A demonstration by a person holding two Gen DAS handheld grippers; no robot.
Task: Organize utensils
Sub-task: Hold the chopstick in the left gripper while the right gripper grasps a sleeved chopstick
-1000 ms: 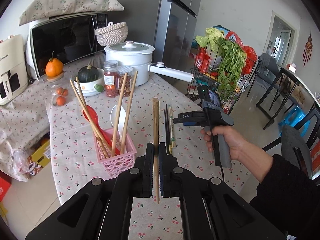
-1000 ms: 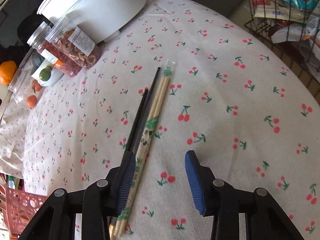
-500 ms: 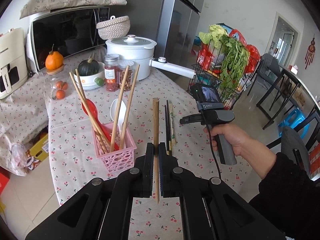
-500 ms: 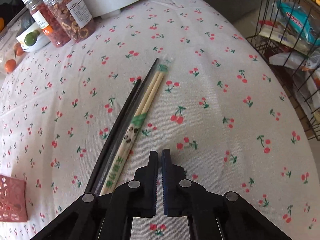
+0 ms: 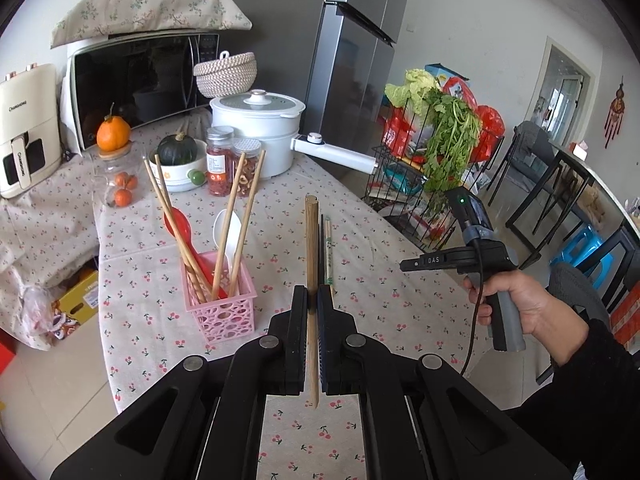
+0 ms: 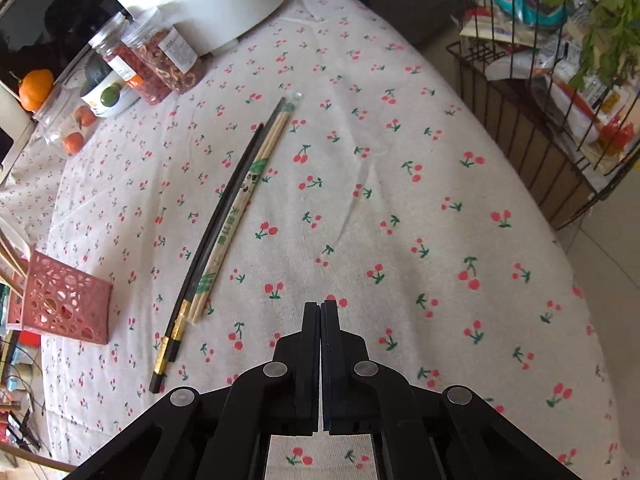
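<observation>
My left gripper (image 5: 313, 294) is shut on a wooden chopstick (image 5: 311, 248) that points away from me above the table. To its left stands a pink basket (image 5: 222, 308) with several wooden chopsticks, a red spoon (image 5: 176, 220) and a white spoon (image 5: 226, 226). Black chopsticks (image 6: 208, 236) and a wrapped pair of bamboo chopsticks (image 6: 236, 216) lie side by side on the cherry tablecloth. My right gripper (image 6: 321, 308) is shut with nothing in it, raised above the cloth to the right of them. A hand holds that right gripper (image 5: 408, 266) in the left wrist view.
A white pot (image 5: 260, 128) with a long handle, two spice jars (image 5: 230, 164), a bowl with a squash (image 5: 178, 160) and a microwave (image 5: 140, 80) stand at the back. A wire rack (image 6: 560, 120) of groceries stands off the table's right edge. The pink basket (image 6: 60, 300) is at left.
My right gripper closed on nothing and pulled up and back to the right of the chopsticks on the cloth. The left gripper kept hold of its chopstick and barely shifted.
</observation>
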